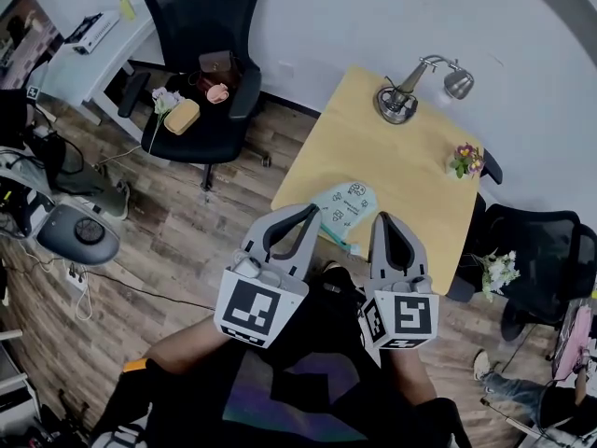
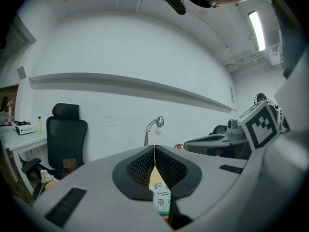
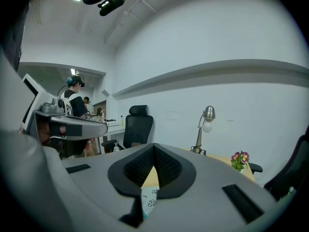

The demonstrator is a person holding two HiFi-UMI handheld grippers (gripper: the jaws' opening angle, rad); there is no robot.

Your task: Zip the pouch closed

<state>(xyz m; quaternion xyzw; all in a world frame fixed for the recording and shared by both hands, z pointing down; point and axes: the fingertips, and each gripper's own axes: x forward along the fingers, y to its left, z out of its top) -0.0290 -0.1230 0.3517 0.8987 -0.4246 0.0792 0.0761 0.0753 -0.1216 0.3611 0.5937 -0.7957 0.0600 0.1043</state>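
Note:
A pale mint pouch (image 1: pixel 343 205) with small printed figures and a teal zip edge lies flat near the front edge of the light wooden table (image 1: pixel 410 171). My left gripper (image 1: pixel 311 211) hovers just left of the pouch, its jaws shut with nothing between them. My right gripper (image 1: pixel 383 217) hangs just right of the pouch, also shut and empty. In the left gripper view the shut jaws of the left gripper (image 2: pixel 154 147) point over the table, and the pouch (image 2: pixel 161 199) shows below them. The right gripper view shows the right gripper (image 3: pixel 154 145) closed above the pouch (image 3: pixel 148 199).
A metal desk lamp (image 1: pixel 406 91) stands at the table's far side, a small flower pot (image 1: pixel 465 160) at its right edge. A black office chair (image 1: pixel 205 26) with small items on its seat stands to the left. Another black chair (image 1: pixel 532 241) is on the right.

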